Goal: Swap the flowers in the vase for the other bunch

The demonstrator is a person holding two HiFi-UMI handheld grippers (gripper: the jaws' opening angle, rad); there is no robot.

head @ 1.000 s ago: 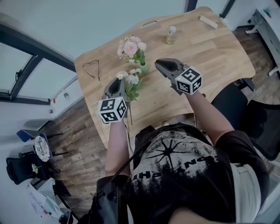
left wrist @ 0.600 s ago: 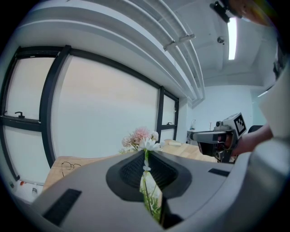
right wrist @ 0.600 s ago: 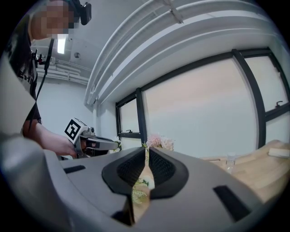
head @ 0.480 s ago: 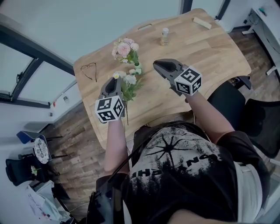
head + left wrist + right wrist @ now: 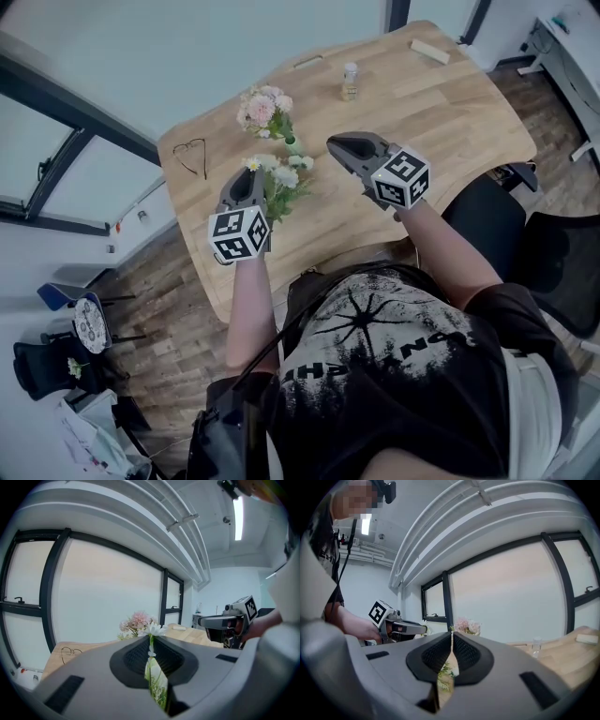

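Left claw [image 5: 246,176] clamps the white bunch [image 5: 281,174] by its stems; right claw [image 5: 336,144] is closed on nothing.

Head cam looks steeply down on the left gripper [image 5: 246,180] and right gripper [image 5: 337,145] from well above. Each gripper cam sits right behind its jaws, looking along them; both share the pink flowers [image 5: 139,619] ahead.
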